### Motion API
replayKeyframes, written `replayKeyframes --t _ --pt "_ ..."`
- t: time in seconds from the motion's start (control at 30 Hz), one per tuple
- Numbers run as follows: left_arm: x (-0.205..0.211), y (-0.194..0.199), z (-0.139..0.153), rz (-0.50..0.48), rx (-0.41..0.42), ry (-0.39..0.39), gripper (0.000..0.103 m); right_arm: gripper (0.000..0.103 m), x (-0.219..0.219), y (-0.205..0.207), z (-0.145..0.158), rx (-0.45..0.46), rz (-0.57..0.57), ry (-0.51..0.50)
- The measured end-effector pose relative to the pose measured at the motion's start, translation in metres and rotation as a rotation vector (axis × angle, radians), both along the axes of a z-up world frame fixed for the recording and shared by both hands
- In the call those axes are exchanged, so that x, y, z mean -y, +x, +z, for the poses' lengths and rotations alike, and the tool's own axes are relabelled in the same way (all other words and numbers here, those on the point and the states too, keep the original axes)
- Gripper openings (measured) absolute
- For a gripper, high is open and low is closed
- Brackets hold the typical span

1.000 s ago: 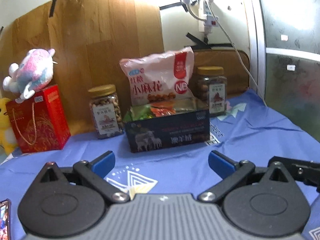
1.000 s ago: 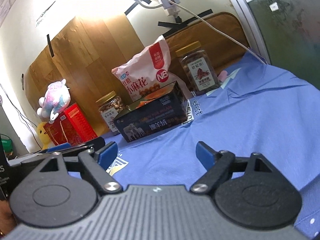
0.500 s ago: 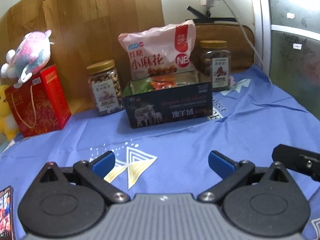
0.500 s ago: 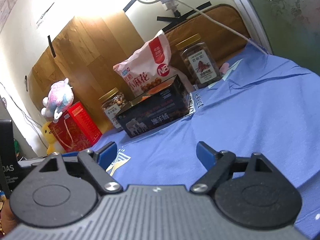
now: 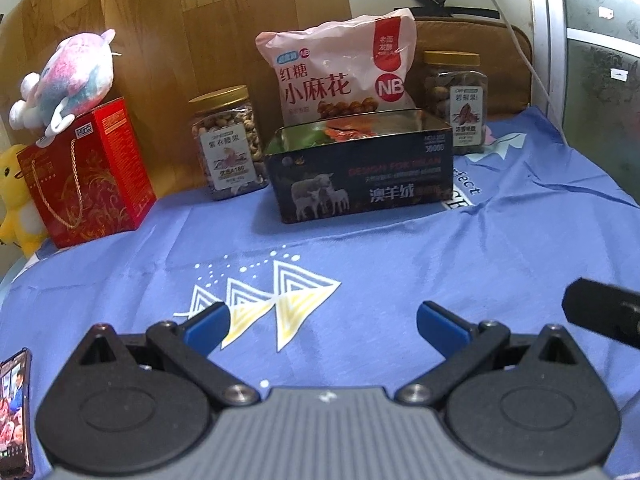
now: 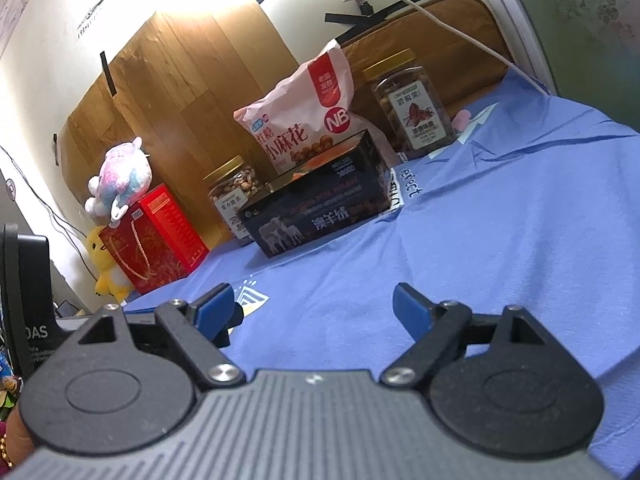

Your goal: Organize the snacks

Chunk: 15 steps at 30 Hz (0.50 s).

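Observation:
A dark open tin box (image 5: 360, 174) with snack packets inside stands at the back middle of the blue cloth; it also shows in the right wrist view (image 6: 320, 216). Behind it leans a pink snack bag (image 5: 340, 68) (image 6: 304, 120). A nut jar (image 5: 228, 140) (image 6: 230, 194) stands to its left and a second jar (image 5: 456, 96) (image 6: 412, 104) to its right. My left gripper (image 5: 322, 322) is open and empty, low over the cloth, well short of the box. My right gripper (image 6: 314, 306) is open and empty too.
A red gift box (image 5: 86, 172) with a plush toy (image 5: 68, 80) on top stands at the back left, beside a yellow plush (image 5: 18, 200). A phone (image 5: 14, 412) lies at the near left edge. The blue cloth (image 5: 400, 264) covers the table. A wooden board (image 5: 200, 20) backs it.
Both grippers have pulled back and tilted down a little, so the box and jars sit higher and farther in view. Both stay open and empty.

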<state>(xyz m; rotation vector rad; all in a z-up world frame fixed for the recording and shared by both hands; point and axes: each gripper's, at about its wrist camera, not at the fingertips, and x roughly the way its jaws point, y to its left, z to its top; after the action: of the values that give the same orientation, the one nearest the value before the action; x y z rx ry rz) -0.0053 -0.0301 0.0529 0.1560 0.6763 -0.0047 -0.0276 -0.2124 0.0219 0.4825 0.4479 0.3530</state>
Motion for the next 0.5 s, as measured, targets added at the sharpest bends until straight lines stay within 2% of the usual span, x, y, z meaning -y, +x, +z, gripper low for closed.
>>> replayKeyframes --t 0.27,0.5 --pt "-0.016 0.003 -0.003 0.021 -0.005 0.005 0.103 0.089 -0.016 0.005 -0.001 -0.006 0.038 -0.014" --pt "-0.021 0.002 -0.002 0.042 0.012 -0.007 0.103 0.089 -0.012 0.0 0.001 0.02 -0.018 -0.016"
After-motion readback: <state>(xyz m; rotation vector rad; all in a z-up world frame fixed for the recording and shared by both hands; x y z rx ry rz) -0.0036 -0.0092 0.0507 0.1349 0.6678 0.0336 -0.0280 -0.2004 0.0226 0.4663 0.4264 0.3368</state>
